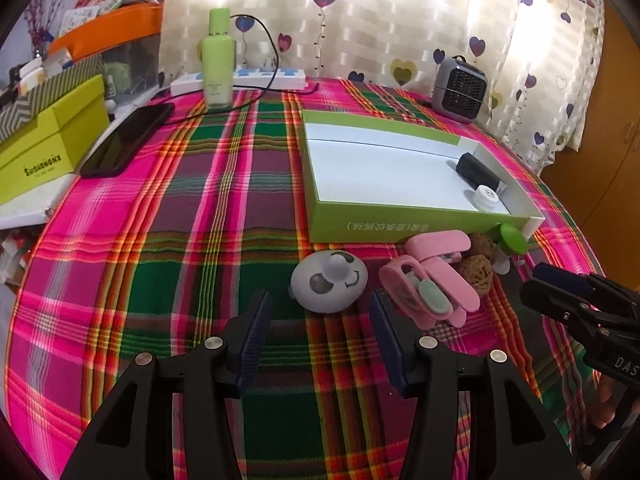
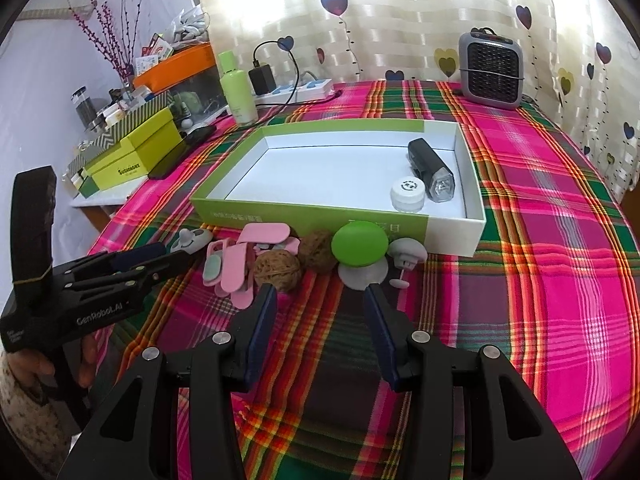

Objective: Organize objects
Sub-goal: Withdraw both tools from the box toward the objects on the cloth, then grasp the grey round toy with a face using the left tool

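Note:
A green and white open box (image 2: 320, 210) (image 1: 344, 224) lies on the plaid tablecloth and holds a black flashlight (image 2: 430, 168) (image 1: 478, 170) and a small white jar (image 2: 408, 194) (image 1: 486, 196). In front of it lie a grey panda-face gadget (image 1: 330, 284) (image 2: 192, 238), pink clips (image 1: 432, 280) (image 2: 244, 264), two walnuts (image 2: 278, 270) (image 1: 476, 270), a green mushroom-shaped toy (image 2: 360, 246) (image 1: 512, 240) and a grey mushroom-shaped piece (image 2: 406, 254). My left gripper (image 1: 320, 312) (image 2: 160, 256) is open and empty just before the panda gadget. My right gripper (image 2: 320, 300) (image 1: 536, 280) is open and empty before the walnuts and green toy.
At the back stand a green bottle (image 1: 218, 56) (image 2: 238, 88), a power strip (image 1: 240, 78) with a black charger (image 2: 262, 76), and a grey heater (image 2: 492, 70) (image 1: 460, 90). A phone (image 1: 128, 140) and yellow-green boxes (image 1: 48, 140) sit at the left edge.

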Demonstrator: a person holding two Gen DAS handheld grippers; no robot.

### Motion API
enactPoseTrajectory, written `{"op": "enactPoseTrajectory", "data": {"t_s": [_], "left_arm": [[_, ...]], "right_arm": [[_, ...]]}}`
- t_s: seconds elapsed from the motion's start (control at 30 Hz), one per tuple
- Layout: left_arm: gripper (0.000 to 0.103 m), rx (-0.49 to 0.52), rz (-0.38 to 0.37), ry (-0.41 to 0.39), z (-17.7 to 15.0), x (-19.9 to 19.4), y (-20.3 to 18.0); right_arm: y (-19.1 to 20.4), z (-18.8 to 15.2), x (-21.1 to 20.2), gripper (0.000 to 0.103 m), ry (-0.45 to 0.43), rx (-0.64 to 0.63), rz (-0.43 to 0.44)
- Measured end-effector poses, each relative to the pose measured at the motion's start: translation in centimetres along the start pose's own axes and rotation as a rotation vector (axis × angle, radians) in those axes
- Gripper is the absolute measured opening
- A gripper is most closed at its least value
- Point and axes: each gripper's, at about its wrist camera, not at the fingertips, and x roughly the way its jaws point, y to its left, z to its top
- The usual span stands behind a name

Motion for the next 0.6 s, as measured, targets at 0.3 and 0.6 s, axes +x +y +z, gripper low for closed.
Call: {"op": "enactPoseTrajectory", "data": {"t_s": [0.3,0.6], "left_arm": [[0.05,-0.011,-0.013,0.018,0.8,1.2,0.2],[0.049,-0.019,-0.015,0.014,1.0,1.8,0.2]], "right_arm": [[-1.5,0.1,-0.4,0.046,-0.006,0.032,-0.04],[-3.7,0.7,-0.1,0.046,0.0,0.075,-0.111]]}}
